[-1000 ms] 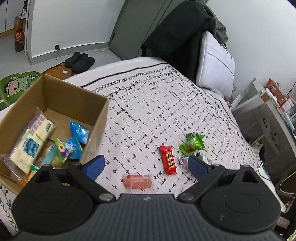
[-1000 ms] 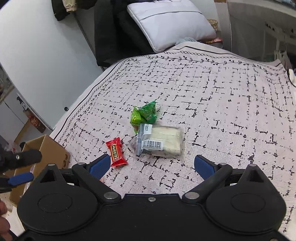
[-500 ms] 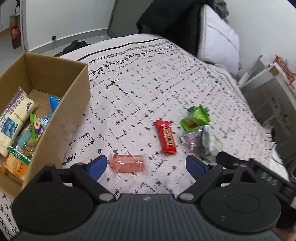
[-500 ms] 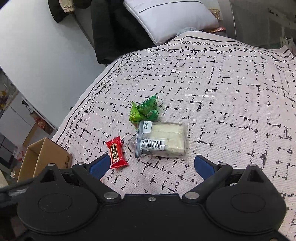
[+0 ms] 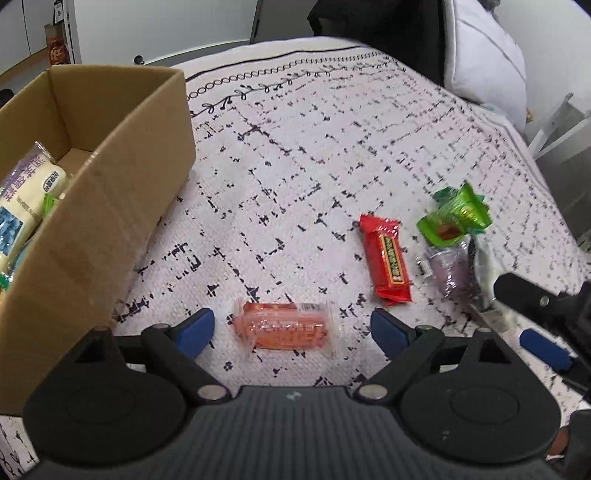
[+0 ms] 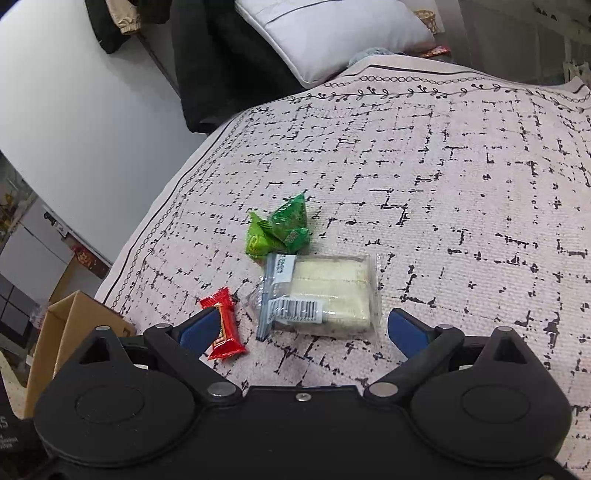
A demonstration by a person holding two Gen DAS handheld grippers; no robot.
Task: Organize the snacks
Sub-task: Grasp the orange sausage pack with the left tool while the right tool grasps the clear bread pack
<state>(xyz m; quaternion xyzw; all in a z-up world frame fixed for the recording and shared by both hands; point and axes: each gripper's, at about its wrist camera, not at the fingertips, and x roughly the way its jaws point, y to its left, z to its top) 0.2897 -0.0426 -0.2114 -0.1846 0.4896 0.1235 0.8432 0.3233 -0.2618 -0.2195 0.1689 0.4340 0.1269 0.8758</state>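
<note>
My left gripper (image 5: 291,328) is open, its blue fingers on either side of an orange snack pack (image 5: 284,326) lying on the bedspread. A red bar (image 5: 386,260), a green pack (image 5: 456,216) and a purple pack (image 5: 448,271) lie to the right. The cardboard box (image 5: 122,192) at left holds several snacks. My right gripper (image 6: 301,326) is open, its fingers flanking a clear-wrapped pale cake pack (image 6: 325,293). The green pack (image 6: 282,230) lies beyond it and the red bar (image 6: 223,326) lies by the left finger (image 6: 197,328). The right gripper (image 5: 543,317) shows in the left wrist view.
A white pillow (image 6: 332,33) and dark clothes (image 6: 218,70) lie at the head of the bed. The bed edge (image 6: 155,218) drops off to the left, with the box's corner (image 6: 70,325) below. Furniture (image 5: 569,122) stands beyond the bed's right side.
My left gripper has moved down and forward, away from the box, until the orange pack lies between its fingers. My right gripper has closed in on the cake pack.
</note>
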